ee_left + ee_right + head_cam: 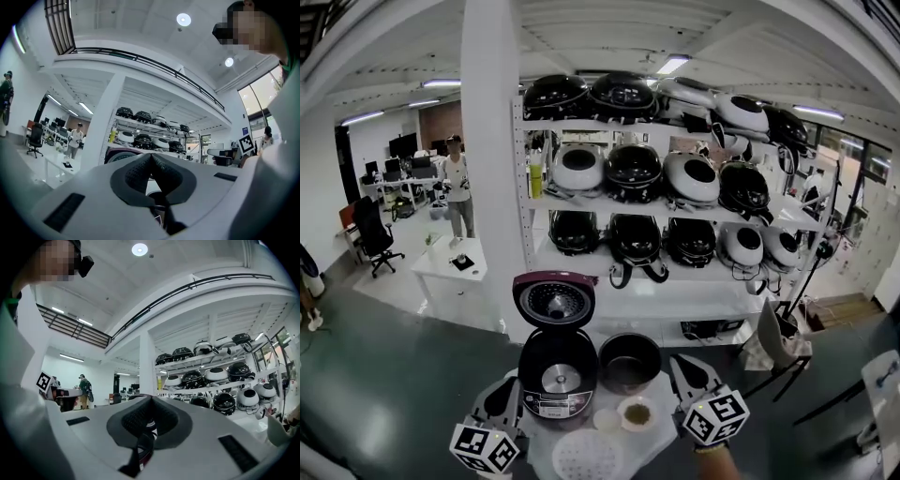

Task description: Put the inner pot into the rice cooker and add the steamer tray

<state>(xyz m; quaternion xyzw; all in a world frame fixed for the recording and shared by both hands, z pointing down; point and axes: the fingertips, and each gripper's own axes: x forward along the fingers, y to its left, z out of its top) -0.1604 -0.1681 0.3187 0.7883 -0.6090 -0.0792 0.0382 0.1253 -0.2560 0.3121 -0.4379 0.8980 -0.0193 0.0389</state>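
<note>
- Inner pot (630, 361) stands upright on the small table (661, 429), mouth up. It is just beside the open rice cooker (558, 373), on the cooker's right, and not yet inside it.
- Steamer tray (587, 457), white and full of holes, lies flat at the near edge of the table, between the two grippers.
- The right gripper (682, 364) is the nearer one to the pot, which lies just ahead of its tips and a little to their left. The left gripper (504, 386) sits on the far side of the cooker.
- Both grippers have their pads pressed together with nothing between them, as each gripper's own view shows.
- From where I stand, the right jaws would need to open before they could take the pot's rim. The lift after that looks like a short carry leftward over the cooker's well.
- A small bowl (637, 413) sits near the pot and could get knocked.
</note>
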